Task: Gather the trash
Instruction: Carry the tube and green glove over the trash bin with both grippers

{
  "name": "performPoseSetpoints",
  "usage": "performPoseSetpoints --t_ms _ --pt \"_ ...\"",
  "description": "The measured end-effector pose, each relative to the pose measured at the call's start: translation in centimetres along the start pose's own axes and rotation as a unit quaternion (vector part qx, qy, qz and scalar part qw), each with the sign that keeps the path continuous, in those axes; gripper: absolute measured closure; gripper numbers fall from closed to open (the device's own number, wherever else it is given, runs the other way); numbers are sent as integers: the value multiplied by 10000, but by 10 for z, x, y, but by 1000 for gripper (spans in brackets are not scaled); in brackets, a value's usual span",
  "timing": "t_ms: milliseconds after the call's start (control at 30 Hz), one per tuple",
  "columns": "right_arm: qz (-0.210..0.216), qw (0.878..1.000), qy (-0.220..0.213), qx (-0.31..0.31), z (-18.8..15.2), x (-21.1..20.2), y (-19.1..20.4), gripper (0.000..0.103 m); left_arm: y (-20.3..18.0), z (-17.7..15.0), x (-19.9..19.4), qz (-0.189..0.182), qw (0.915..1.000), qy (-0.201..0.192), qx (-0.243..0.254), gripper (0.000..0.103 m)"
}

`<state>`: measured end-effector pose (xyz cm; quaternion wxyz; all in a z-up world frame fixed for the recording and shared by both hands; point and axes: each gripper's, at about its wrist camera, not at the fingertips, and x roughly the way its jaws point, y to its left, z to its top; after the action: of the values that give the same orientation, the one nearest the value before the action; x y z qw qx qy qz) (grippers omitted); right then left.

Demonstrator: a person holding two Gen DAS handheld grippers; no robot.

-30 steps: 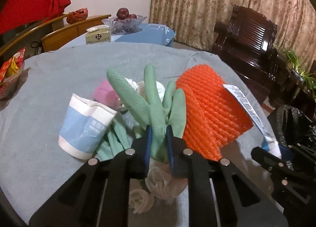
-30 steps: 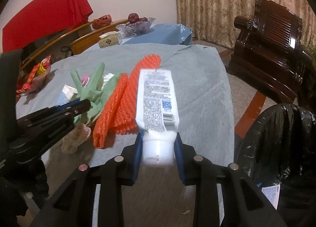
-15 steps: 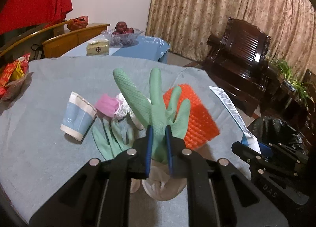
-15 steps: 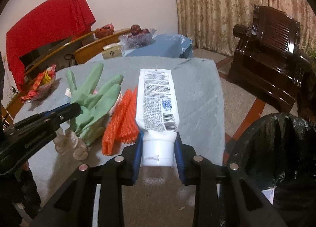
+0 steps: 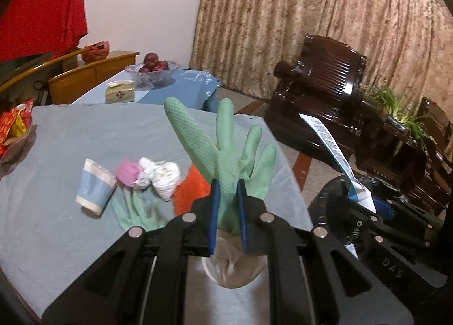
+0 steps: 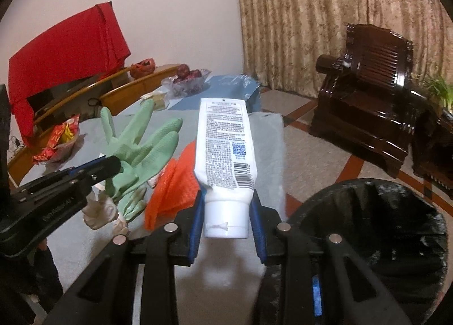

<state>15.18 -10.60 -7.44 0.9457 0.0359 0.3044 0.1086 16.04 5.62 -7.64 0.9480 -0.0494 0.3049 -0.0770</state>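
Right wrist view: the right tool (image 6: 226, 220) is clamped on the cap end of a white tube (image 6: 225, 149), its long axis running straight out along the fingers, crimped end pointing away, lifted off the desk (image 6: 266, 138). The black bin (image 6: 376, 228) sits just right of the tube, mouth open. Left tool (image 5: 227, 211) grips a green glove (image 5: 226, 152) at the wrist, fingers splayed upward, pale cuff hanging below. This looks like the carry step: both pieces are up and heading for the bin. Next call, I'd say, is swinging the tube over the bin's mouth and letting go, glove after. Left of the glove, a cup (image 5: 94, 192), wadded tissues (image 5: 158, 175), orange mesh (image 5: 189, 192) and a second glove (image 5: 136, 211) wait on the desk.
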Motion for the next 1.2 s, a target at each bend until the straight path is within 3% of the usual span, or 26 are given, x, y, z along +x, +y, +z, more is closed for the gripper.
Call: performPoseSetpoints --t_ms 500,900,1200 --pt "-846 9956 -232 335 -8 -64 -76 72 -81 -3 6 -781 9959 81 447 92" --pt "-1473 9864 -96 729 -33 -87 -136 72 -152 -16 21 -1397 9868 206 794 92" --pt "-1719 9812 -9 880 -47 -93 -165 72 -191 -28 35 -1650 9804 297 1039 92"
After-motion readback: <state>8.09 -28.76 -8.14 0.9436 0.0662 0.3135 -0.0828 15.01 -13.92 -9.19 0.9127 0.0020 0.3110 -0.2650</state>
